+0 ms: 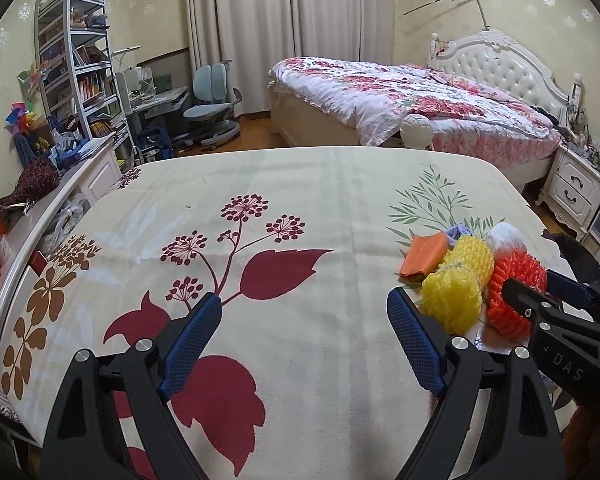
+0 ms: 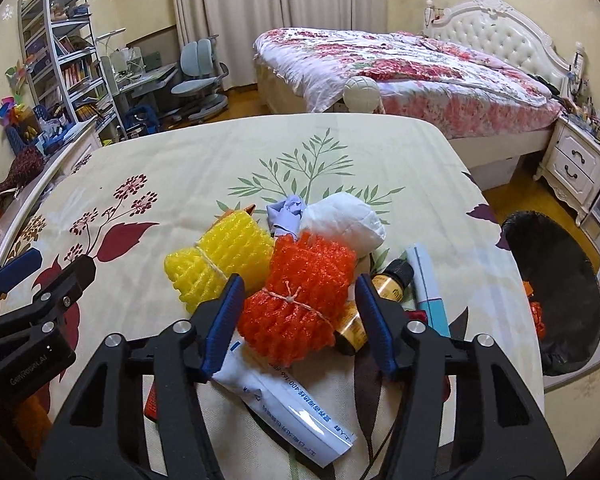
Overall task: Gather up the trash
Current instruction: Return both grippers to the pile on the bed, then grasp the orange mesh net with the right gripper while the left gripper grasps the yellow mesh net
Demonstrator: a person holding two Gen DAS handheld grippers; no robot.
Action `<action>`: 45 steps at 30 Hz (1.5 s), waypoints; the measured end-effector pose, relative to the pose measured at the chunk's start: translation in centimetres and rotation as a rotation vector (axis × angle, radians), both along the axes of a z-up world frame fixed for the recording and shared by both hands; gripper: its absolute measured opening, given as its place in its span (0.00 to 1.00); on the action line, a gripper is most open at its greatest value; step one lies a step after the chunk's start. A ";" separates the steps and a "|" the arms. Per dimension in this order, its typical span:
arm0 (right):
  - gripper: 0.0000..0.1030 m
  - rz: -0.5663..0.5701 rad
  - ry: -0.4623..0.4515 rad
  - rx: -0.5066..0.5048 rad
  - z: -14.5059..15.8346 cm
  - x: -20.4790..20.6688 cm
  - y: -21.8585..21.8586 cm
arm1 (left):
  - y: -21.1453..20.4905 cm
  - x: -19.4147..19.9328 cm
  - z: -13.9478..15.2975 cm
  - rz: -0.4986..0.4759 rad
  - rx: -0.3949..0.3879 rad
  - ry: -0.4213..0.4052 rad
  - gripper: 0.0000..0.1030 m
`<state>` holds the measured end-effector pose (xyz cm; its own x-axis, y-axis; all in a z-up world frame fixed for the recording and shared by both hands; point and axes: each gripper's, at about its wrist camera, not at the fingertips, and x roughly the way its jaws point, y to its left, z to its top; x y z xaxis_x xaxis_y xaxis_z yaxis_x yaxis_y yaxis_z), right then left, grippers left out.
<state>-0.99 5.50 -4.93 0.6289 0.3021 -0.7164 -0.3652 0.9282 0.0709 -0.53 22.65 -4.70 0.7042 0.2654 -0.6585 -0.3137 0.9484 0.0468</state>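
The right gripper has its blue-padded fingers spread apart, one on each side of the orange foam net, which lies between them with a gap showing at either pad. The net is a bright, knobbly mesh roll, tied round its middle with thin string. Just to the left of the left finger lies a yellow foam net of the same make, also tied with string. Under the fingers and nearer the camera lies a white printed packet; its near end is partly covered by the gripper frame. Beyond the right finger an amber bottle with a black cap is half hidden behind the orange net, and a white-and-teal tube lies beside it. Past the nets sit a white crumpled wad and a pale purple scrap. Far to the right, below the table edge, stands a bin with a black liner, something orange inside it.

The left gripper hovers with its fingers wide apart over the bare flowered tablecloth, holding nothing. The trash pile lies to the right of its right finger, an orange flat piece at the pile's far left.
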 end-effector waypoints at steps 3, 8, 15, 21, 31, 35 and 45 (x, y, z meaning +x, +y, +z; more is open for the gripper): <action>0.37 0.008 0.013 0.018 -0.2 0.1 -0.2 | -0.4 0.2 -0.1 -0.011 -0.002 0.003 0.82; 0.33 0.018 -0.013 0.039 0.8 -0.5 -0.8 | -1.5 0.5 -0.2 -0.042 -0.011 0.004 0.82; 0.33 -0.011 -0.055 0.073 2.7 -0.9 -3.4 | -3.4 1.4 0.1 -0.098 -0.024 0.001 0.82; 0.33 -0.077 -0.085 0.063 3.1 -0.7 -6.5 | -5.3 3.0 0.0 -0.154 -0.017 0.016 0.82; 0.33 -0.172 -0.063 0.087 2.2 0.3 -11.3 | -7.9 5.4 -1.8 -0.244 0.017 0.100 0.55; 0.33 -0.180 -0.056 0.094 1.7 0.5 -11.8 | -8.8 5.3 -1.9 -0.283 0.032 0.102 0.40; 0.33 -0.181 -0.068 0.094 1.7 0.2 -12.2 | -8.6 3.7 -0.2 -0.301 -0.003 0.064 0.34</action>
<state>-0.81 -6.73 -3.24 0.7251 0.2434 -0.6442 -0.2003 0.9696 0.1408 3.14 14.02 -4.94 0.7080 0.0492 -0.7045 -0.0149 0.9984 0.0548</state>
